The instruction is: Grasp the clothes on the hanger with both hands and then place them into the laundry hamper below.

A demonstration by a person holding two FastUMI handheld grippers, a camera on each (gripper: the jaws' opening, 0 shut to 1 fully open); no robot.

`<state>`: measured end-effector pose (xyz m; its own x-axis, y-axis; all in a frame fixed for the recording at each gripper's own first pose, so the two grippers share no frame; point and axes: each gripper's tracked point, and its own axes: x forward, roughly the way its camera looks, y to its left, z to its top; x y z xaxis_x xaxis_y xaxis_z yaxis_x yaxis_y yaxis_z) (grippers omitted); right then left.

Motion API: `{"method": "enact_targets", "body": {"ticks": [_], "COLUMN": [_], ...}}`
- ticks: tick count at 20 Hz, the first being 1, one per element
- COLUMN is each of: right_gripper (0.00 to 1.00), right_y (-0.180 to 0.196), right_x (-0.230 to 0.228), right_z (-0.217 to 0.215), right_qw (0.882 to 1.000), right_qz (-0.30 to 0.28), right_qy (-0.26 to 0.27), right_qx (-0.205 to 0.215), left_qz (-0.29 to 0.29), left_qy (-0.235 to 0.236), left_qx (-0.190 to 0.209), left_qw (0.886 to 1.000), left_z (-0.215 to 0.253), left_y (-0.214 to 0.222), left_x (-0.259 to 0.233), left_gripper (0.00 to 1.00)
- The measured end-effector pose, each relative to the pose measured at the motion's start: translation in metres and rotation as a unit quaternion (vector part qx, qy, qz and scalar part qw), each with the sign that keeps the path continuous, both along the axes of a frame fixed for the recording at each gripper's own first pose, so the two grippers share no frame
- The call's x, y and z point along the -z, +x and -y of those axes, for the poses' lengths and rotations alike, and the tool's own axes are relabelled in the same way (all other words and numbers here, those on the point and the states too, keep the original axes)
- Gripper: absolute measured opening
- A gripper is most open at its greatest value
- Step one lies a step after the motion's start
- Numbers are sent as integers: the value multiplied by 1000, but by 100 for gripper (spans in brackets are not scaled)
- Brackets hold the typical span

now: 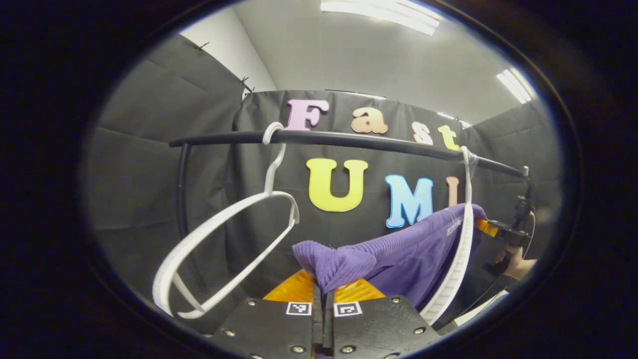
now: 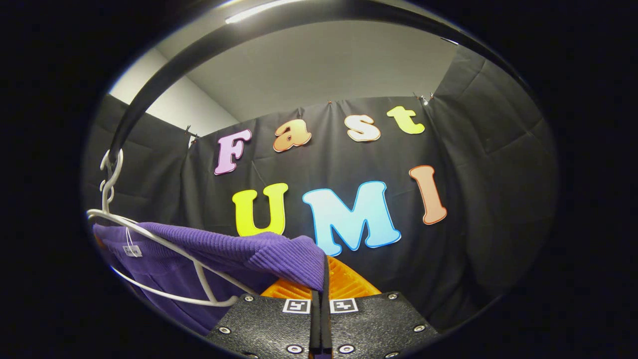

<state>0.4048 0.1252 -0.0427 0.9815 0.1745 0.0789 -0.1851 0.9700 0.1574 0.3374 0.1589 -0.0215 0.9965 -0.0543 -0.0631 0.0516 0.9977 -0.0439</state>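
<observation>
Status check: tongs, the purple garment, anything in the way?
Left tongs shut on purple sweater. Right tongs shut on its other end. Sweater off the rail, beside white hanger. Hamper unseen.

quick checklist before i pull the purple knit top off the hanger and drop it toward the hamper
1. Left gripper shut on the purple ribbed knit garment: ok.
2. Right gripper shut on the same garment's other end: ok.
3. Garment free of its white plastic hanger: not ok, it drapes across the hanger.
4. That hanger hooked on the black rail: ok.
5. Empty white hanger clear of the garment: ok, it hangs apart.
6. Hamper lined up below: cannot tell.
</observation>
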Motion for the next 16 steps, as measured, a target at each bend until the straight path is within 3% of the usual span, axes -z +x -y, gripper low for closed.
{"method": "enact_targets", "body": {"ticks": [2,6,10,11,16], "right_gripper": [0,0,0,0,0], "right_y": [3,3,8,5,-13], "right_x": [2,10,62,70,93], "right_z": [-2,2,-8,-10,-8], "right_qw": [1000,998,996,996,994], "right_qz": [0,-12,-55,-64,-88], "right_qy": [-11,-53,-66,-68,-70], "right_qx": [0,18,0,-3,-18], "left_qz": [-1,-8,-23,-24,-36], "left_qy": [-3,-16,-41,-38,-44], "left_qx": [8,14,3,-2,-21], "left_qw": [1000,1000,999,999,998], "left_z": [-2,-2,-4,-5,-1], "left_y": [6,11,16,16,7], "left_x": [7,22,41,44,56], "left_gripper": [1,1,1,6,1]}}
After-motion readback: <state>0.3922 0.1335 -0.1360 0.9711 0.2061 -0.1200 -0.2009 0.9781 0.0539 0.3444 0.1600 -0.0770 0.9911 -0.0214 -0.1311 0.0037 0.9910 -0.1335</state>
